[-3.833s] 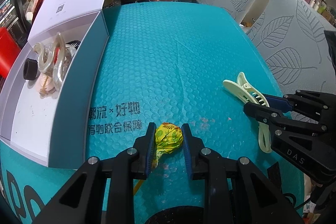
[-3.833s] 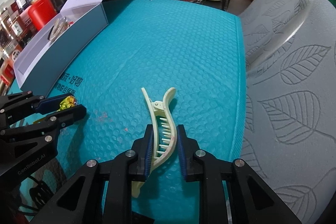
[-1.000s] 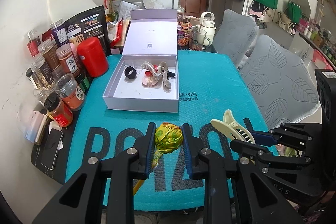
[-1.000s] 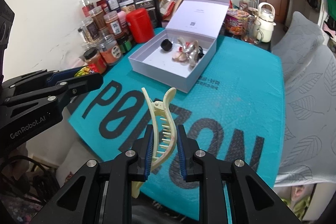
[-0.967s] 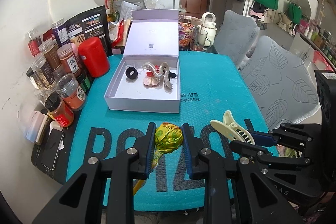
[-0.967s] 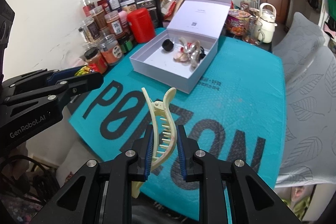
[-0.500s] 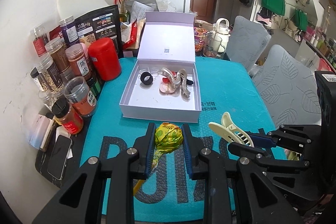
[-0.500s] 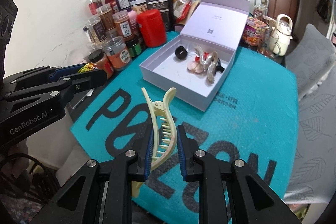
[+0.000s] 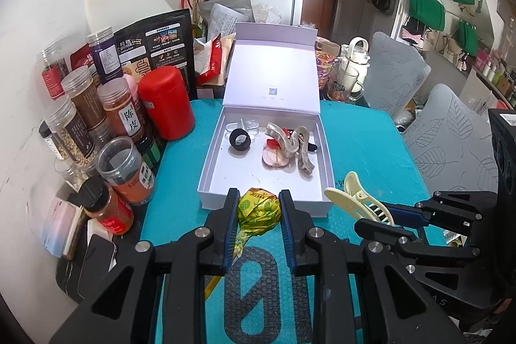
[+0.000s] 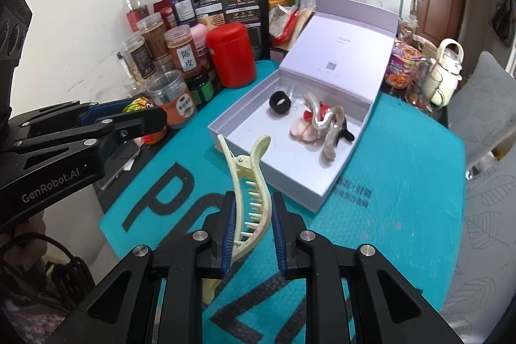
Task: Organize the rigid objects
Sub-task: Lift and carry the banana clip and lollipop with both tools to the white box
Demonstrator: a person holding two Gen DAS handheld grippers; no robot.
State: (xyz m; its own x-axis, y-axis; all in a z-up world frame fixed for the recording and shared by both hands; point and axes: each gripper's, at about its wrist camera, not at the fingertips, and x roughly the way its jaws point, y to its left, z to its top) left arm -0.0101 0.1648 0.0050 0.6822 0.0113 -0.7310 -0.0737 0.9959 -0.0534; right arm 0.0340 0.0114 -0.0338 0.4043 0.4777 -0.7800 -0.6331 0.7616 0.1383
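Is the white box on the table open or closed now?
Open. The white box has its lid standing up at the back, and hair clips lie inside.

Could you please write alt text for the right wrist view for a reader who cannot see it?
The right hand-held gripper grips a cream hair clip above a teal mat, facing an open white box of accessories.

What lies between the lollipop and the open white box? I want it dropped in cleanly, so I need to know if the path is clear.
Nothing visible does. The left gripper holds the lollipop above the teal mat, just short of the white box; only the box's low front wall lies ahead. Inside, the near-left floor is bare; the black ring and hair clips sit farther back.
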